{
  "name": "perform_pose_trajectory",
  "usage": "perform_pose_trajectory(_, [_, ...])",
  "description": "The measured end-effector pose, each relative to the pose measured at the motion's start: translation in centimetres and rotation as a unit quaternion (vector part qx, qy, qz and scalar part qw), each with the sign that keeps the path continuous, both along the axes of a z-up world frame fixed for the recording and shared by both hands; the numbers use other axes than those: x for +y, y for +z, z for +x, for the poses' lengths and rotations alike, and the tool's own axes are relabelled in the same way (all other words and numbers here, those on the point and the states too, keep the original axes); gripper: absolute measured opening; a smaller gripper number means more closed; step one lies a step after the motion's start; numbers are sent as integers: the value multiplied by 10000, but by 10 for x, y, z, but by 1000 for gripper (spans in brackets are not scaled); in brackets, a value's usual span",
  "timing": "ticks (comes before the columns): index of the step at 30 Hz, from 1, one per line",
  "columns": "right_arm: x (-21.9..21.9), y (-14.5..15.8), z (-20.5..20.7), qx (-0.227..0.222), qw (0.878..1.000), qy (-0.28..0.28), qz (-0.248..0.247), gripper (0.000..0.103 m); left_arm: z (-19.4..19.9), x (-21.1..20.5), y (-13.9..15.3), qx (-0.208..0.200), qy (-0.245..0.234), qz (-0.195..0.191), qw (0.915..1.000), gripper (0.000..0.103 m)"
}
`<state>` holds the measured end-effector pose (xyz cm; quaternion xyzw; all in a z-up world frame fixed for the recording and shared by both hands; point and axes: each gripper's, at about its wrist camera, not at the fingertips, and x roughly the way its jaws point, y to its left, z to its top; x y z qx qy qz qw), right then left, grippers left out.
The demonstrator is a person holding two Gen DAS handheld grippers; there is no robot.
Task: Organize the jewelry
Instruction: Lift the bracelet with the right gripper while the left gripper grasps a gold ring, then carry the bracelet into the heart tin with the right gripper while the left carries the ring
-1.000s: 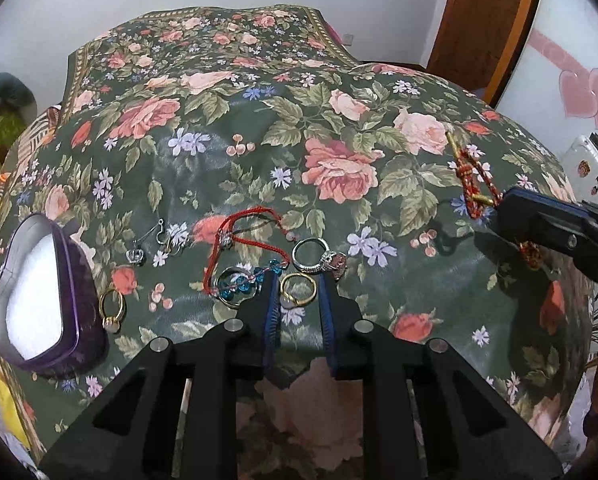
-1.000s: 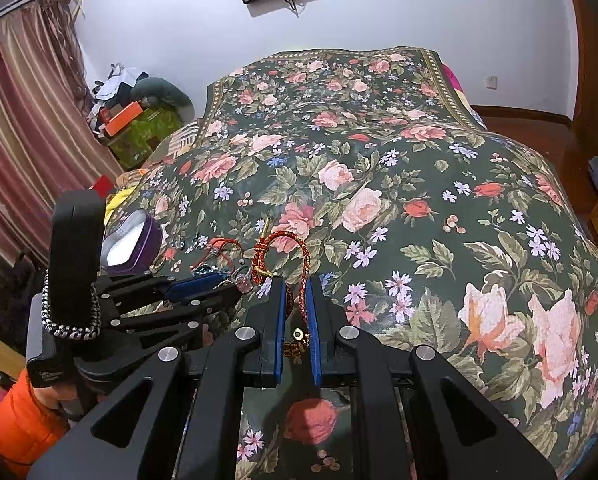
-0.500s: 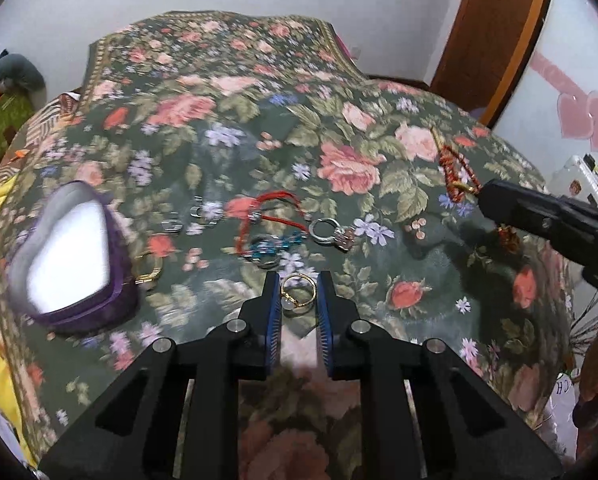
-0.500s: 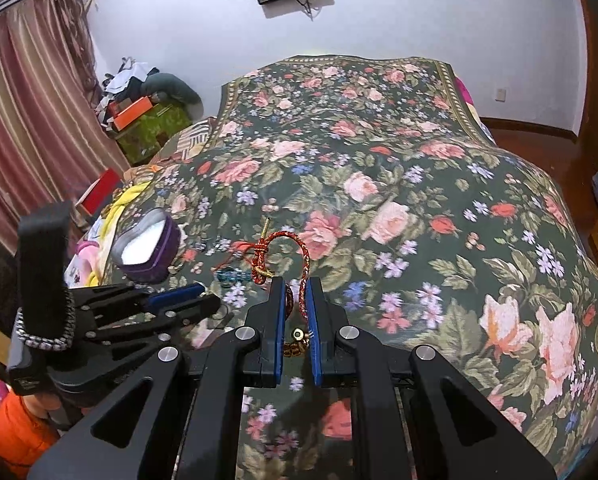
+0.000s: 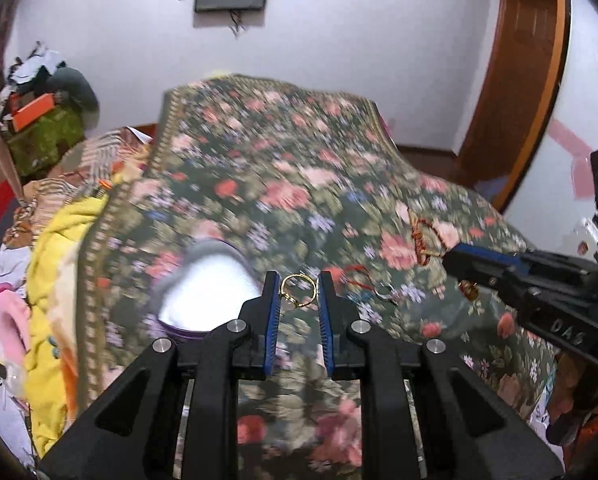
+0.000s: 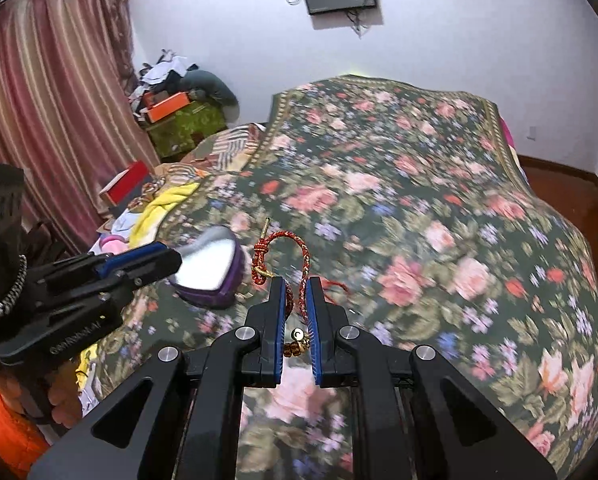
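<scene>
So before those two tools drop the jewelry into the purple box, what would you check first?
1. Gold ring gripped between the pads of the left tool: ok.
2. Red braided bracelet clamped in the right tool, loop sticking up past the tips: ok.
3. Purple heart-shaped box open, its white lining showing: ok.
4. Box lining free of other pieces: cannot tell, the picture is blurred.
5. The two tools clear of each other: ok, they are apart in both views.
6. Remaining jewelry on the floral bedspread out of the way: cannot tell, too blurred.
</scene>
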<state>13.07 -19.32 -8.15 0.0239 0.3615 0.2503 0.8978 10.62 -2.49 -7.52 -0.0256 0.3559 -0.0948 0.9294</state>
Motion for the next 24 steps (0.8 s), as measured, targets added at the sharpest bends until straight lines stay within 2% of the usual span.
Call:
perform_pose_trajectory(13, [59, 22, 9, -311, 9987, 409, 2, 9, -11, 59, 32, -529, 496, -89, 9973, 17])
perform_pose_trajectory(19, [87, 17, 20, -283, 9974, 662, -54, 9, -4, 79, 32, -595, 604, -139, 9963, 17])
perform_pose_trajectory(24, [104, 2, 32, -95, 9964, 832, -127, 9, 10, 90, 19, -476, 666, -143, 9965, 17])
